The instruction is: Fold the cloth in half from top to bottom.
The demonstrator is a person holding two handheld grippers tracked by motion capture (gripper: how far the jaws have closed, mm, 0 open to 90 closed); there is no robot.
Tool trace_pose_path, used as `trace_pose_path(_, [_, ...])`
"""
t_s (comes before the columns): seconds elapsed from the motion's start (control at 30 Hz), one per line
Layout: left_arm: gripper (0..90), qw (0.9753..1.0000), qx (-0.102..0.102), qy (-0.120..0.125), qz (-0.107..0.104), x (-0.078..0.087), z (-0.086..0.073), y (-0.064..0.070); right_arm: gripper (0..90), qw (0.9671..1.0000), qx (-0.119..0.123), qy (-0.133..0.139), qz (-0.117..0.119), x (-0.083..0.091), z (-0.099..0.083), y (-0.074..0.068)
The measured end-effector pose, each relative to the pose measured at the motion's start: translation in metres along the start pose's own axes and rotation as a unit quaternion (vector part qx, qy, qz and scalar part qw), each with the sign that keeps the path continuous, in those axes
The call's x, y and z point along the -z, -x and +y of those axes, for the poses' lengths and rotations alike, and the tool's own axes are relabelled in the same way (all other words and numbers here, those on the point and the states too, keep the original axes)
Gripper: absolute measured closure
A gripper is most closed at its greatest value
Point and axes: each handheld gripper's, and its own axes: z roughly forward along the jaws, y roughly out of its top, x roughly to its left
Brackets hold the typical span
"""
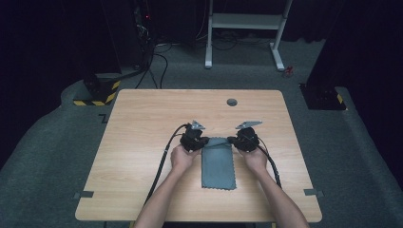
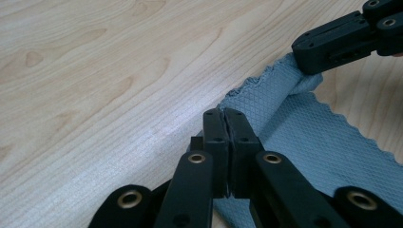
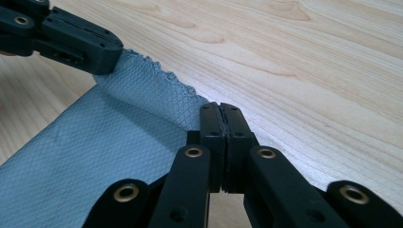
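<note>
A grey-blue cloth [image 1: 218, 164] with a diamond weave and pinked edges lies on the wooden table [image 1: 142, 128], long side running toward the person. My left gripper [image 1: 204, 141] is shut on the cloth's far left corner [image 2: 237, 102]. My right gripper [image 1: 234, 140] is shut on the far right corner [image 3: 190, 97]. Between the two grips the far edge is lifted a little off the wood. The right gripper's jaws [image 2: 332, 40] pinch the cloth in the left gripper view, and the left gripper's jaws [image 3: 71, 42] do the same in the right gripper view.
A round grommet hole [image 1: 232, 102] sits near the table's far edge. Cables [image 1: 164, 156] trail from both grippers toward the near edge. Tape marks [image 1: 83, 194] lie at the near corners. Beyond the table stand a white desk frame [image 1: 244, 28] and dark equipment on carpet.
</note>
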Motion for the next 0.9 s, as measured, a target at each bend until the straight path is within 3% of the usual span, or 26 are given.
trace_pose_path(0.17, [88.4,1.0000,0.008,0.002,-0.004,0.001,-0.004,0.000,89.3,1.0000,-0.004,0.002,0.007,0.001,-0.003,-0.001])
trace_pose_path(0.4, [88.3,0.9998,-0.014,-0.001,0.015,0.005,-0.004,0.006,89.2,0.9999,0.000,0.006,0.012,0.004,-0.006,-0.004])
trace_pose_path(0.5, [88.4,0.9997,-0.021,-0.004,0.015,0.005,-0.005,0.008,89.2,0.9999,0.003,0.006,0.014,0.005,-0.008,-0.005])
trace_pose_path(0.9, [88.3,0.9999,-0.015,0.004,0.001,0.011,-0.011,0.009,89.2,0.9997,0.013,0.007,0.018,0.008,-0.012,-0.010])
